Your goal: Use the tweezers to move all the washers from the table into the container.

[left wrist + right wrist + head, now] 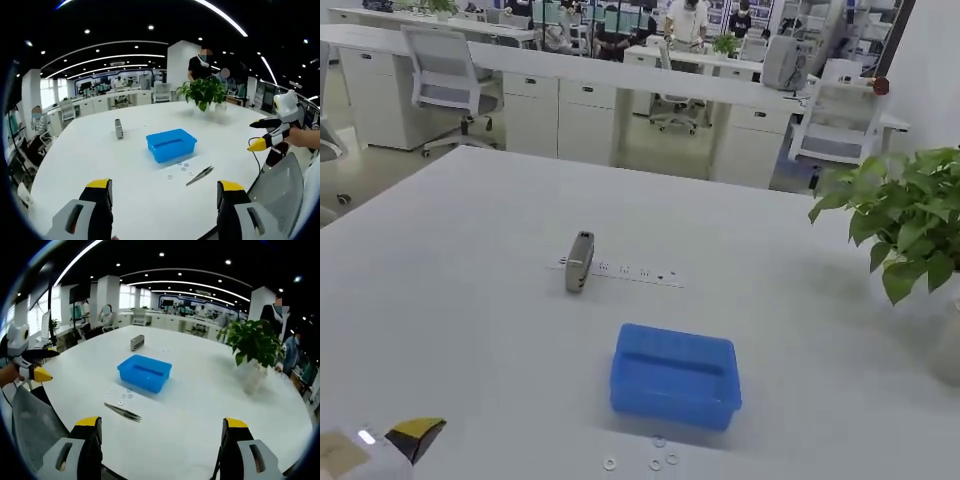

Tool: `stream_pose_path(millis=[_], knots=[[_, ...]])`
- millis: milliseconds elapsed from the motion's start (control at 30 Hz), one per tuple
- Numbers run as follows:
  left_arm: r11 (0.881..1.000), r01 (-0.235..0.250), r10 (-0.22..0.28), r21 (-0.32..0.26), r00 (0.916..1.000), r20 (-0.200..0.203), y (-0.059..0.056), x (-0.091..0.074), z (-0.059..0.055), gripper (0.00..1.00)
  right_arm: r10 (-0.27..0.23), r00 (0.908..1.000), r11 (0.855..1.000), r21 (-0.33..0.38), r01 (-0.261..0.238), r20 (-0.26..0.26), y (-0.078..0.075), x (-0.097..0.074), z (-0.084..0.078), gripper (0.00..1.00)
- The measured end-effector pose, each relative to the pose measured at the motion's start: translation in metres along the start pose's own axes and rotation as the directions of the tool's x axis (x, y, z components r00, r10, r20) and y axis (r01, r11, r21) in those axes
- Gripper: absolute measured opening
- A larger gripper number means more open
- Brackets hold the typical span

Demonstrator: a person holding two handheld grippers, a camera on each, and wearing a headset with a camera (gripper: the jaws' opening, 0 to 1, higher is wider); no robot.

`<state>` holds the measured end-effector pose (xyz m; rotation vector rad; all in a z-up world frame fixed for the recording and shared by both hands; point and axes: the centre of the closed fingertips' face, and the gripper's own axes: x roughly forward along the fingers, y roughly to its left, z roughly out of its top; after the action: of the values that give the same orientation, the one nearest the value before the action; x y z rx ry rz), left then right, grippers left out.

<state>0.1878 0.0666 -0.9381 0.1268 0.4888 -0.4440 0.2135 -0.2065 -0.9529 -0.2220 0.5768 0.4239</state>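
White surface [470, 250] in an open-plan office (ceiling lights [161, 254] on); left gripper [165, 184] and right gripper [161, 421] both released.

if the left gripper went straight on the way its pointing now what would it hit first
Most likely the blue container, almost dead ahead of the left gripper. The washers and tweezers lie nearer but flat on the table, so it may pass over them; depth is unclear.

Found the container [675, 375] parked mid bench [440, 300], washers [656, 464] scattered just in front, tweezers [200, 175] right beside those, nearer the edge. Spotted a small device [580, 261] behind-left of the container, potted plant [910, 215] off right.
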Motion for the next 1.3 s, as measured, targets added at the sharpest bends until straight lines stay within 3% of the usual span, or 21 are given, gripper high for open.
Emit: stream_pose_path(millis=[133, 300, 433, 533, 633, 700, 900, 1000, 1033, 1100, 1167, 1300], knots=[[0.994, 0.069, -0.065, 0.088, 0.9969, -0.045, -0.006, 0.012, -0.001, 0.8, 0.01, 0.9997, 1.0, 0.008, -0.01, -0.022, 0.0, 0.003, -0.006, 0.98], [0.97, 0.187, -0.177, 0.154, 0.9813, -0.076, -0.018, 0.029, 0.007, 0.69, 0.025, 0.9989, 1.0, 0.0, -0.025, -0.04, 0.001, 0.006, -0.007, 0.98], [0.935, 0.285, -0.259, 0.213, 0.9554, -0.142, -0.03, 0.043, 0.008, 0.62, 0.035, 0.9981, 0.999, -0.01, -0.036, -0.05, 0.002, 0.007, -0.007, 0.98], [0.901, 0.359, -0.315, 0.244, 0.9274, -0.202, -0.039, 0.053, 0.004, 0.59, 0.042, 0.9972, 0.999, -0.02, -0.043, -0.062, 0.004, 0.008, -0.009, 0.98], [0.877, 0.394, -0.336, 0.274, 0.9116, -0.237, -0.044, 0.061, 0.001, 0.53, 0.046, 0.9961, 0.998, -0.027, -0.048, -0.076, 0.005, 0.008, -0.013, 0.98], [0.849, 0.442, -0.365, 0.291, 0.8869, -0.283, -0.051, 0.071, -0.006, 0.49, 0.054, 0.9947, 0.998, -0.023, -0.056, -0.087, 0.008, 0.007, -0.017, 0.98], [0.801, 0.516, -0.4, 0.305, 0.8393, -0.368, -0.062, 0.092, -0.026, 0.4, 0.069, 0.9935, 0.997, -0.009, -0.07, -0.09, 0.014, 0.005, -0.02, 0.97], [0.778, 0.533, -0.387, 0.334, 0.8242, -0.414, -0.064, 0.103, -0.038, 0.37, 0.083, 0.9917, 0.996, -0.006, -0.084, -0.099, 0.02, 0.003, -0.02, 0.94], [0.772, 0.535, -0.385, 0.343, 0.8227, -0.418, -0.065, 0.105, -0.039, 0.37, 0.085, 0.9919, 0.996, -0.011, -0.086, -0.095, 0.022, 0.002, -0.019, 0.92], [0.763, 0.548, -0.387, 0.343, 0.8124, -0.437, -0.067, 0.111, -0.044, 0.34, 0.081, 0.9929, 0.996, -0.018, -0.083, -0.087, 0.023, 0.0, -0.017, 0.91], [0.757, 0.552, -0.386, 0.349, 0.8096, -0.442, -0.069, 0.117, -0.047, 0.33, 0.076, 0.9943, 0.997, -0.018, -0.077, -0.075, 0.025, -0.003, -0.013, 0.9], [0.74, 0.568, -0.383, 0.36, 0.7957, -0.469, -0.072, 0.129, -0.055, 0.31, 0.083, 0.9946, 0.996, -0.016, -0.084, -0.063, 0.029, -0.007, -0.009, 0.87]])
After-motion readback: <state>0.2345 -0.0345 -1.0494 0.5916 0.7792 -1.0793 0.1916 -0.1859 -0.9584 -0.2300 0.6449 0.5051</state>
